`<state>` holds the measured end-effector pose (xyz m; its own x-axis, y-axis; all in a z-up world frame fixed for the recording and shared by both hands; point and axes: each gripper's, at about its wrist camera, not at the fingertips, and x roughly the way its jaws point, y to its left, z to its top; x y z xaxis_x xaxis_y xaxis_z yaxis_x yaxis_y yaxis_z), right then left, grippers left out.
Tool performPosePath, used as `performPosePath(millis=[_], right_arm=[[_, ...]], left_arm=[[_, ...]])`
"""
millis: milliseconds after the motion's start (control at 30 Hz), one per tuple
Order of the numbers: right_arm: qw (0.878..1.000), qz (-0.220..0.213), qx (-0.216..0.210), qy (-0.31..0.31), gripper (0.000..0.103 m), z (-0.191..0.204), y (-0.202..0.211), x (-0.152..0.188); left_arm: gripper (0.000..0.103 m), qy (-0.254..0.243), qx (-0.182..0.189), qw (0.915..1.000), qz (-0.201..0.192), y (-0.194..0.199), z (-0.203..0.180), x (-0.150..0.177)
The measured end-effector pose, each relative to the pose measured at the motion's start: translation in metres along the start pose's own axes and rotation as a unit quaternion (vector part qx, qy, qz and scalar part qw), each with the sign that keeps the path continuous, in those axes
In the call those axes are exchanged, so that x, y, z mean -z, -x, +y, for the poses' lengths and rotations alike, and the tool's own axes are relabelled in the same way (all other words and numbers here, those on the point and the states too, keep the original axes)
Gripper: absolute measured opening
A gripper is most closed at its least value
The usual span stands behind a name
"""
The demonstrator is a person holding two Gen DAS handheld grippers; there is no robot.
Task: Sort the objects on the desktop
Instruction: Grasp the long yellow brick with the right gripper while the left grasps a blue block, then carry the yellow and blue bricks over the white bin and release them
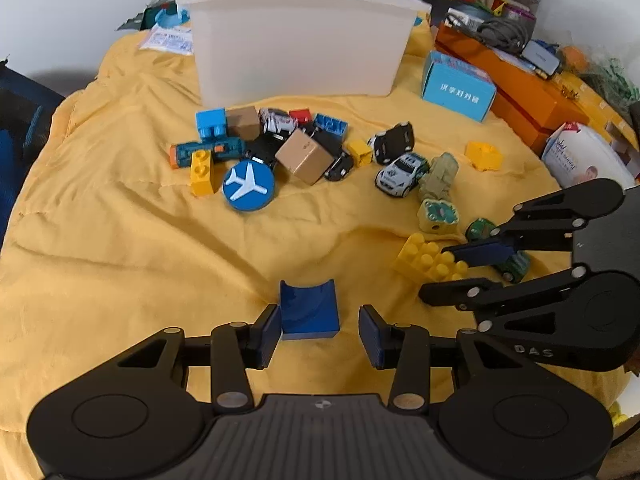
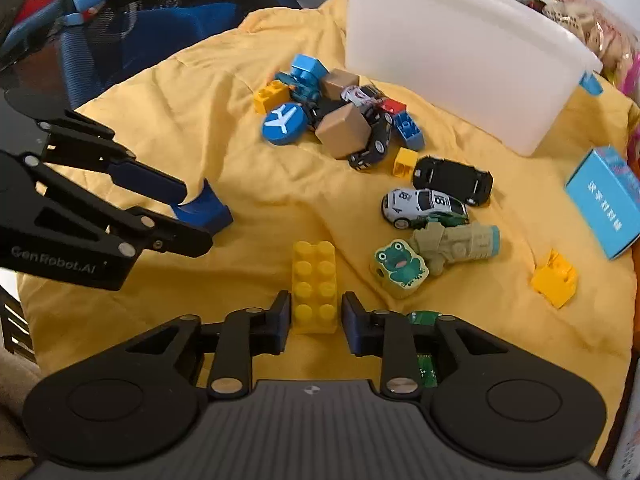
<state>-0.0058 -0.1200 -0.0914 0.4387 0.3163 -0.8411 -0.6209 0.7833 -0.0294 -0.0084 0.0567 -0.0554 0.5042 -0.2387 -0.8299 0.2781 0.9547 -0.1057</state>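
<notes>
- While your left gripper (image 1: 319,330) sat low over the yellow cloth (image 1: 120,240), the blue curved block (image 1: 309,310) was right between its pads, jaws apart with a gap showing on the right side, so nothing clamped.
- Your right gripper (image 2: 315,317) straddled the yellow studded brick (image 2: 314,286); pads looked close on both sides, but I couldn't tell if they were actually pressing it.
- Just past that brick you had the frog block (image 2: 400,266) touching a greenish toy figure (image 2: 456,244), with a white race car (image 2: 424,206) and a black car (image 2: 452,178) beyond.
- Further out, the main pile: plane disc (image 2: 285,123), cardboard cube (image 2: 344,130), blue and yellow bricks all jumbled together.
- Behind the pile stood the white bin (image 2: 452,64), and a blue carton (image 2: 606,200) off to the right.
</notes>
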Motion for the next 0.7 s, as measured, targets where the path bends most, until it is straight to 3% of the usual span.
performPosePath(millis=[133,200,400,533,700], right_arm=[[1.0,-0.001,-0.004,-0.007,0.028,-0.001,0.0,0.0],[1.0,-0.002,-0.004,-0.006,0.027,-0.001,0.0,0.0],[1.0,-0.008,-0.001,-0.011,0.027,-0.009,0.006,-0.005],[0.999,-0.036,0.018,-0.015,0.027,-0.028,0.026,-0.024],[0.992,-0.116,0.049,-0.029,0.027,-0.065,0.064,-0.073]], left_arm=[[0.046,0.01,0.007,0.9999,0.002,-0.008,0.005,0.002],[0.037,0.009,0.007,0.9999,-0.003,-0.008,0.006,0.002],[0.037,0.001,0.039,0.9989,-0.027,0.006,0.004,-0.016],[0.037,-0.034,0.03,0.9957,-0.081,0.03,0.001,-0.052],[0.037,-0.061,0.005,0.9869,-0.149,0.049,0.008,-0.12]])
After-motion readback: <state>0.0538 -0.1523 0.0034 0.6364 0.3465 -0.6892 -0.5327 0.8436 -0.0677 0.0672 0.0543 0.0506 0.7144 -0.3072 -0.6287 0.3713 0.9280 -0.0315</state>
